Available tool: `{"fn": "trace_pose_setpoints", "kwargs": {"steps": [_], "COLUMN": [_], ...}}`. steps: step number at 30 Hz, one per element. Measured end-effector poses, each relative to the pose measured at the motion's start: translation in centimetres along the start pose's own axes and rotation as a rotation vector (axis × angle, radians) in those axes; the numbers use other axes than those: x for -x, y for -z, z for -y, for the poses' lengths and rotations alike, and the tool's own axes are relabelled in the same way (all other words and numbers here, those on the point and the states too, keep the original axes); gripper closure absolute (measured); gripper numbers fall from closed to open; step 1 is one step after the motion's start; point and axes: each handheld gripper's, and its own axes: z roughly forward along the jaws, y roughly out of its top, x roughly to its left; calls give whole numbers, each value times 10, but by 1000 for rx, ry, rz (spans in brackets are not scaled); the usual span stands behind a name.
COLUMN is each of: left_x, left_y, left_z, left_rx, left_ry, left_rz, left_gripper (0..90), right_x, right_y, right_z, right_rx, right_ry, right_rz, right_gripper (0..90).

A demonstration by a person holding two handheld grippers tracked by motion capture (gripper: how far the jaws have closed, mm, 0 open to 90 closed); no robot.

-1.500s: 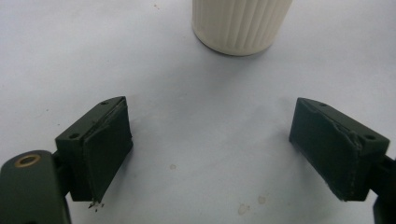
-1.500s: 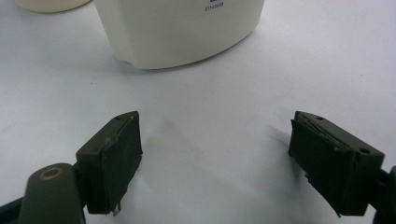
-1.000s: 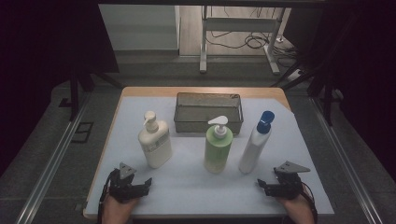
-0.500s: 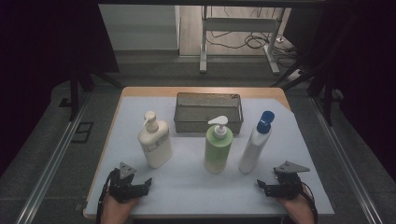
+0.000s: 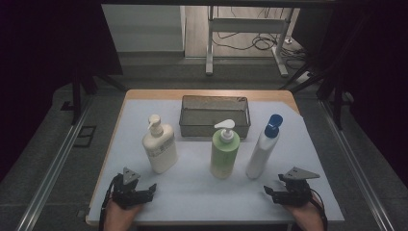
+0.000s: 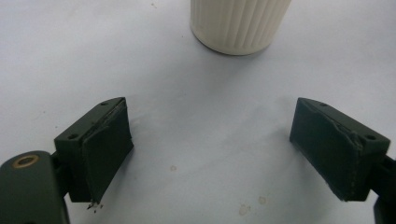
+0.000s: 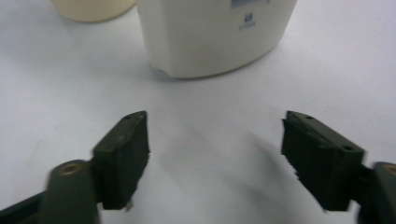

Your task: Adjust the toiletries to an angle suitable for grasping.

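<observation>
Your left hand-held gripper (image 5: 144, 191) rests at the near left edge of the white-covered counter (image 5: 202, 192), its jaws spread wide with nothing between them, only bare counter. Just beyond it stands the cream pump bottle with a ribbed base (image 5: 159, 146), upright, and in the left gripper view its rounded bottom (image 6: 238, 23) sits ahead of the jaws, apart from them. Your right hand-held gripper (image 5: 270, 191) lies at the near right edge; its jaws have just been closing somewhat but stand clearly apart and hold nothing. The nearest thing to it is the tall white bottle with a blue cap (image 5: 262, 148), upright and near but not touched; the right gripper view shows its broad pale base (image 7: 215, 37) beyond the jaw tips. Between the two bottles stands the light green pump bottle with a white pump head (image 5: 224, 150), also upright. Behind all three, toward the far side of the counter, sits a rectangular dark wire-mesh basket (image 5: 214, 129).
</observation>
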Motion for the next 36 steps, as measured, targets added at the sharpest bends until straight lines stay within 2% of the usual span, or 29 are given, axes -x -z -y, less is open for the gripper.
{"fn": "trace_pose_setpoints", "kwargs": {"steps": [1, 2, 3, 5, 10, 11, 12, 15, 21, 24, 30, 32, 36], "left_x": [0, 0, 0, 0, 0, 0, 0, 0, 0, 0, 0, 0, 0], "left_y": [0, 0, 0, 0, 0, 0, 0, 0, 0, 0, 0, 0, 0], "left_z": [0, 0, 0, 0, 0, 0, 0, 0, 0, 0, 0, 0, 0], "left_rx": [0, 0, 1, 1, 2, 2, 2, 2, 2, 2, 3, 2, 2], "left_ry": [0, 0, 0, 0, 0, 0, 0, 0, -1, 0, 0, -1, -1], "left_rz": [0, 0, 0, 0, 0, -1, -1, -1, -1, -1, -1, -1, -1], "left_gripper": [122, 122, 122, 122, 122, 122, 122, 122, 122, 122, 121, 121, 121], "right_x": [-2, -2, -4, -5, -14, -18, -18, -25, -37, -41, -45, -47, -50], "right_y": [3, 3, 6, 7, 10, 9, 9, 6, -2, -3, -7, -9, -14], "right_z": [-2, -2, -4, -5, -10, -12, -12, -16, -22, -24, -33, -35, -41], "right_rx": [19, 19, 33, 38, 70, 73, 73, 66, 33, 40, 66, 59, 63], "right_ry": [-4, -4, -5, -3, 9, 16, 16, 32, 65, 73, 60, 56, 45], "right_rz": [-6, -6, -15, -18, -60, -73, -73, -92, -90, -85, -97, -93, -69], "right_gripper": [325, 325, 384, 403, 554, 609, 609, 700, 756, 756, 781, 784, 848]}}
